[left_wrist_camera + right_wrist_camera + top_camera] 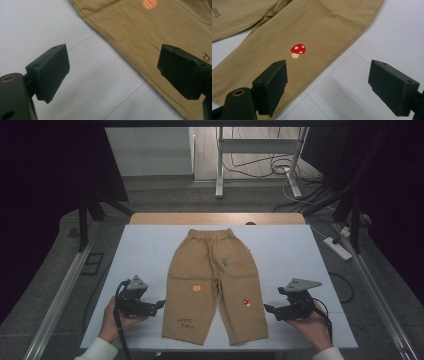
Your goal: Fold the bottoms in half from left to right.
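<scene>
Down at the bottom of the high view, the left gripper sits lower left and the right gripper lower right, both with jaws spread wide and empty, each just outside a leg hem of the tan trousers. The trousers lie flat mid-frame on the white table cover, with bare cover on both sides and towards the far wooden edge.

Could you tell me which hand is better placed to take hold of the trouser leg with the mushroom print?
The right. The right tool sits open beside the leg bearing the mushroom print of the tan trousers; the left tool is open by the other leg.
</scene>
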Tool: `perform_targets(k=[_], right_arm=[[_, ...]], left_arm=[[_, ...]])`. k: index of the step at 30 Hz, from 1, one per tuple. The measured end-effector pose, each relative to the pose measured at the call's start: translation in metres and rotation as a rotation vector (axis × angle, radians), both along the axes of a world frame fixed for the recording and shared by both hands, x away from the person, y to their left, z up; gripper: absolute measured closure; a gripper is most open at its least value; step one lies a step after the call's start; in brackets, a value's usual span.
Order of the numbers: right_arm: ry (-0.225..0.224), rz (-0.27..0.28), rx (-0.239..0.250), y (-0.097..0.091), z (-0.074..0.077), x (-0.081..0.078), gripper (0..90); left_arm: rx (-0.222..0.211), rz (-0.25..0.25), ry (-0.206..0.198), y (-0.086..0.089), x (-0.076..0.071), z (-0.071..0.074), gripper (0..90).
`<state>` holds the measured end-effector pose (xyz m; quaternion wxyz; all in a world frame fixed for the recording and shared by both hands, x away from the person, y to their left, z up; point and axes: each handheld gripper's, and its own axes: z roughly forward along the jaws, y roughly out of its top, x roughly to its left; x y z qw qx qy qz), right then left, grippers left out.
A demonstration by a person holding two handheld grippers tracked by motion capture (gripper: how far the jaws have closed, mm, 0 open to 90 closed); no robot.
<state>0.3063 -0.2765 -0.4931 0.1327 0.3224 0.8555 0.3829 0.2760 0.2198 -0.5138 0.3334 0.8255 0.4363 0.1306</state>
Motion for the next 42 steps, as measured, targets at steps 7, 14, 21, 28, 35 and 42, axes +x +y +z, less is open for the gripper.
perform_targets(k=[7,14,21,28,35,42], right_arm=[[0.009,0.006,0.002,0.001,-0.002,-0.001,16.2],[0.004,0.012,0.0,0.003,0.0,0.0,16.2],[0.004,0.022,-0.009,0.007,-0.002,-0.001,16.3],[0.01,0.031,-0.018,0.013,-0.003,-0.002,16.2],[0.013,0.043,-0.015,0.02,-0.004,-0.002,16.2],[0.025,0.064,-0.001,0.027,-0.005,-0.003,16.2]], left_arm=[[-0.007,0.007,-0.004,-0.001,0.001,0.002,10.7],[0.006,-0.002,0.0,-0.003,0.001,0.0,10.7],[0.009,-0.011,-0.006,-0.004,0.001,0.001,10.8],[0.003,-0.005,0.0,-0.003,0.006,0.0,10.7],[0.005,-0.017,0.005,-0.006,0.009,0.0,10.6],[0.01,-0.019,0.011,-0.007,0.012,-0.001,10.7]])
